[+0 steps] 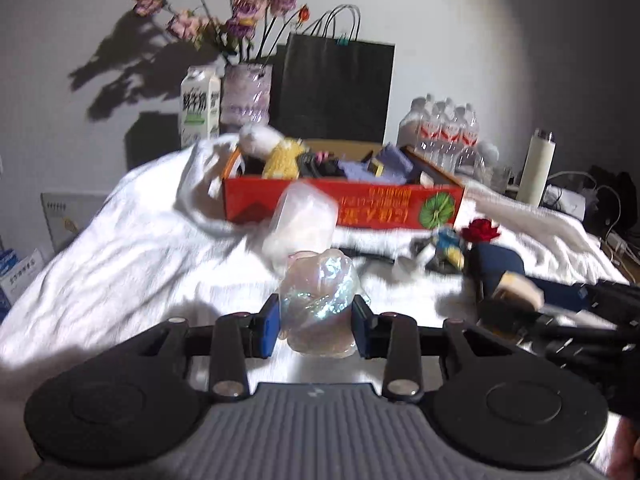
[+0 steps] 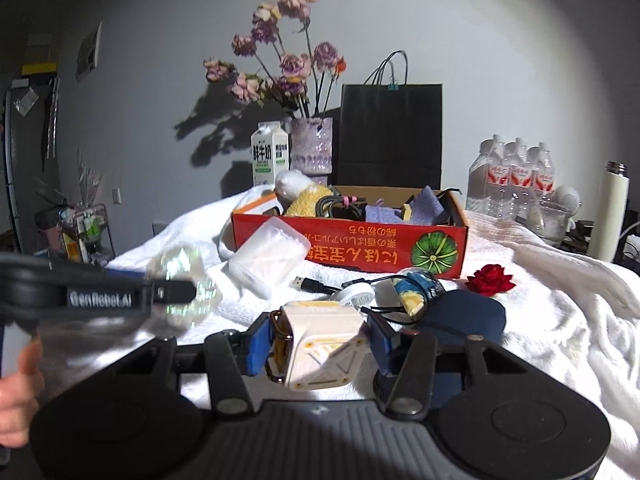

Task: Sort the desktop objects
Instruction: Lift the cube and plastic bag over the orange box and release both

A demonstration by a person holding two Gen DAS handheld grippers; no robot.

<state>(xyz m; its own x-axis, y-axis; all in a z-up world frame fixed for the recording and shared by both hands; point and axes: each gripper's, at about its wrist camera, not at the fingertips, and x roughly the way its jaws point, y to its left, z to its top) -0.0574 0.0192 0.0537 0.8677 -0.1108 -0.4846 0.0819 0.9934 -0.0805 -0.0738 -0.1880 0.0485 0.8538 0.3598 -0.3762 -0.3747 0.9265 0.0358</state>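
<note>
left gripper [image 1: 315, 322]: clamped on a crumpled iridescent wrapper [image 1: 320, 300], above bare white cloth [image 1: 140, 264]
right gripper [image 2: 320, 346]: gripping a cream box [image 2: 320, 344]
red box [image 2: 348, 248]: far edge of the cloth, near full
open room: cloth left of the cotton-swab tub [image 2: 268, 260]
right view only: USB cable [image 2: 310, 284], person's hand [image 2: 18, 404]

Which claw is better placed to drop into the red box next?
Right, marginally. Both are loaded: the left claw grips an iridescent object, the right claw a cream case. The red box sits straight ahead of the right.
</note>
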